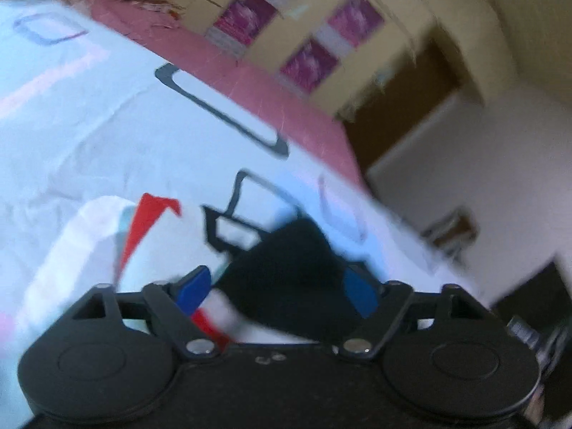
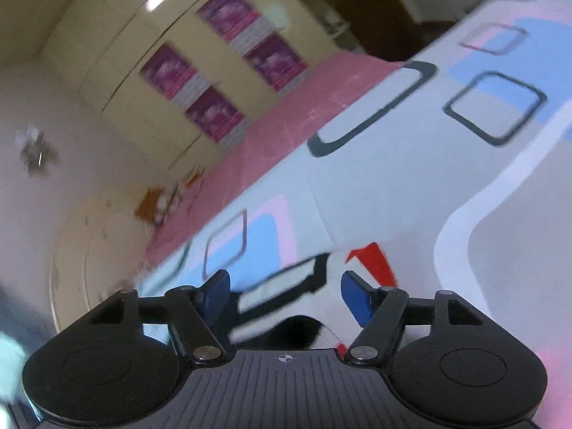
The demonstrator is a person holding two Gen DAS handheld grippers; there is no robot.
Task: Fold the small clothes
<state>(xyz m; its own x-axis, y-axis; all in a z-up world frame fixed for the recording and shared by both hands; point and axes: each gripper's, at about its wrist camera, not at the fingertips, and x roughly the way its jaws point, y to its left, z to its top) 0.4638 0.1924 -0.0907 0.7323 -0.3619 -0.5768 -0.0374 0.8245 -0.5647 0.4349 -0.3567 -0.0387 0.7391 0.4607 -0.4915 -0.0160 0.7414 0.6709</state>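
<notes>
A small garment with black, white and red parts lies on the patterned bed sheet. My left gripper is open just above it. The black cloth sits between the blue pads without being pinched. A red strip and a white fold lie to its left. In the right wrist view, my right gripper is open too, over the same garment's white, black-edged part. A red patch shows beside the right pad. Both views are blurred.
The sheet is white, blue and pink with dark rectangle outlines. A pink cover runs along its far side. Beyond stands a cream wardrobe with magenta panels, and a dark doorway.
</notes>
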